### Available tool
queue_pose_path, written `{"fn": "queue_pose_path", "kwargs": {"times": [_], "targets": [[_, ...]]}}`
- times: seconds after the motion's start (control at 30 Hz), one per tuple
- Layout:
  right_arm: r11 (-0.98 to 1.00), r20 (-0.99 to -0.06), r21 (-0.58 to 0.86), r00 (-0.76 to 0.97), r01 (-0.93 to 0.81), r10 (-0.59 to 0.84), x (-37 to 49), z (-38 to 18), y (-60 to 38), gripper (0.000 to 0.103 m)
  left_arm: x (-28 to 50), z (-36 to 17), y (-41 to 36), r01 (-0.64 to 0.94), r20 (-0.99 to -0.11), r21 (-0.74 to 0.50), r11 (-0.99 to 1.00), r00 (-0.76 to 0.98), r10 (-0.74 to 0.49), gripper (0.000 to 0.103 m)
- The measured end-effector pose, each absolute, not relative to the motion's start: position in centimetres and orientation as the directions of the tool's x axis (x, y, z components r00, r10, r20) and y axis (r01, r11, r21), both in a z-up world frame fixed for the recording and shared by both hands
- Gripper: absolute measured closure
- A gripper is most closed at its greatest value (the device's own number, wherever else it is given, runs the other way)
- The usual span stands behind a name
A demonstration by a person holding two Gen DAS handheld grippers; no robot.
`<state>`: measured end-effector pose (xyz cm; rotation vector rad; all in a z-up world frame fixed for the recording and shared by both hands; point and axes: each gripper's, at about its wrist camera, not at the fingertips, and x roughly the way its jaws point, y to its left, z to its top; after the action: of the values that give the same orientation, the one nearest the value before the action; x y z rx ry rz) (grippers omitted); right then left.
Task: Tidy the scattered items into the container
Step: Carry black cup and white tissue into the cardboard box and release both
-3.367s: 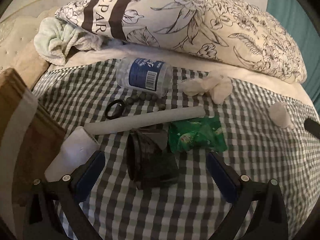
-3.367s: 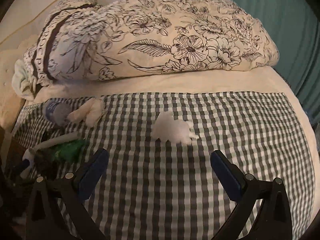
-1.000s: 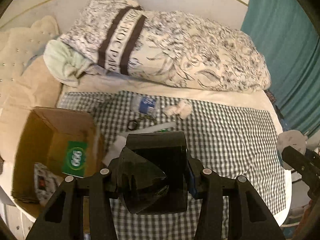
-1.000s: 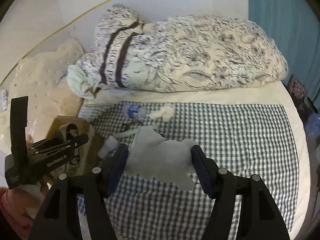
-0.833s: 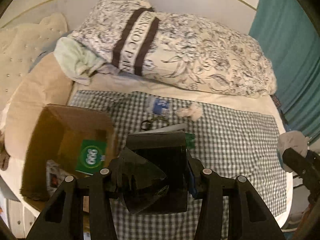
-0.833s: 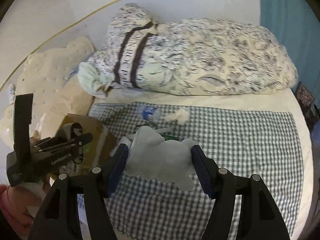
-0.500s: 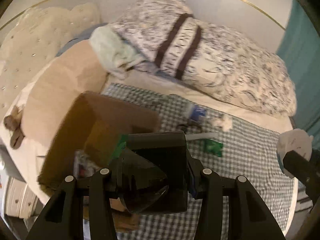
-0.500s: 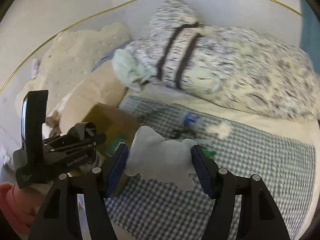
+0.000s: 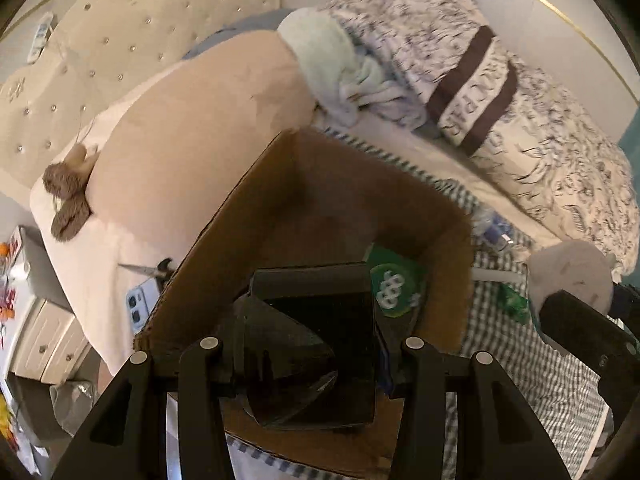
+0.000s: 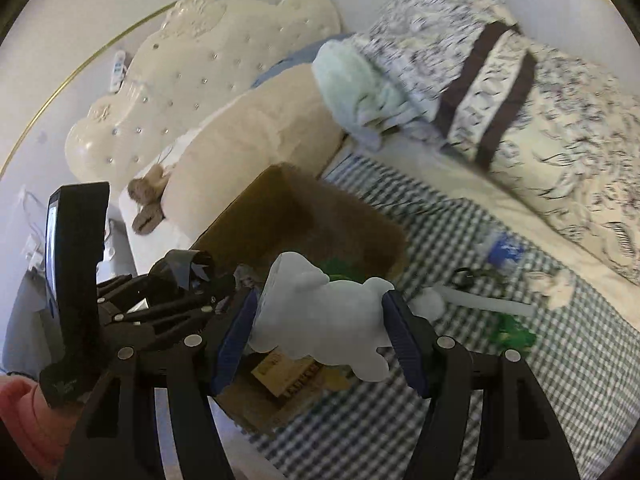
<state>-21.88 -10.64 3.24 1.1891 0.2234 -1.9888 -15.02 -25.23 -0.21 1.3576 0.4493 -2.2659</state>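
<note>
My left gripper (image 9: 308,344) is shut on a crumpled black plastic container (image 9: 308,352) and holds it above the open cardboard box (image 9: 304,184), which has a green packet (image 9: 394,286) inside. My right gripper (image 10: 320,328) is shut on a white crumpled tissue (image 10: 324,320), beside the box (image 10: 296,216) and above its near edge. In the right wrist view the left gripper (image 10: 180,280) hangs over the box. On the checked cloth (image 10: 520,380) lie a clear bottle with a blue label (image 10: 502,248), a white tube (image 10: 484,302), a green wrapper (image 10: 510,330), a black ring (image 10: 464,276) and another tissue wad (image 10: 556,284).
A floral duvet (image 9: 500,92) and a pale green towel (image 9: 332,60) lie at the far side. A beige pillow (image 9: 192,132) and tufted headboard (image 9: 120,40) are on the left. Scissors (image 9: 148,268) and a phone (image 9: 138,306) lie left of the box.
Both grippers swung left from the checked cloth to the cardboard box, keeping their loads. The left one now hangs over the box opening and the right one is at its side.
</note>
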Motion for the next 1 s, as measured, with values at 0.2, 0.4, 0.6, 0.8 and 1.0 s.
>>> {"fn": "queue_pose_path", "kwargs": {"times": [0.2, 0.4, 0.6, 0.8, 1.0], "targets": [[-0.662, -0.82, 0.276, -0.189, 0.697, -0.54, -22.4, 0.1, -13.3, 0.038, -14.7, -2.3, -27.0, 0.549, -0.901, -0.015, -0.836, -0.37, -0.227, 0.054], [-0.663, -0.833, 0.278, -0.169, 0.695, -0.526, -23.0, -2.1, -15.1, 0.038, -15.2, -3.9, -28.1, 0.55, -0.906, -0.032, -0.835, -0.369, -0.208, 0.053], [-0.695, -0.864, 0.217, -0.195, 0.686, -0.463, -23.5, -2.7, -15.8, 0.019, -16.1, -5.0, -27.5, 0.526, -0.92, -0.006, -0.851, -0.337, -0.202, 0.016], [-0.706, -0.853, 0.214, -0.224, 0.675, -0.472, -23.6, -1.8, -13.9, 0.019, -16.4, -4.8, -26.4, 0.516, -0.928, 0.011, -0.857, -0.313, -0.2, 0.01], [-0.774, -0.848, 0.186, -0.299, 0.606, -0.438, -23.8, 0.2, -8.3, 0.019, -17.2, -3.7, -23.8, 0.493, -0.927, 0.1, -0.864, -0.27, -0.262, 0.01]]}}
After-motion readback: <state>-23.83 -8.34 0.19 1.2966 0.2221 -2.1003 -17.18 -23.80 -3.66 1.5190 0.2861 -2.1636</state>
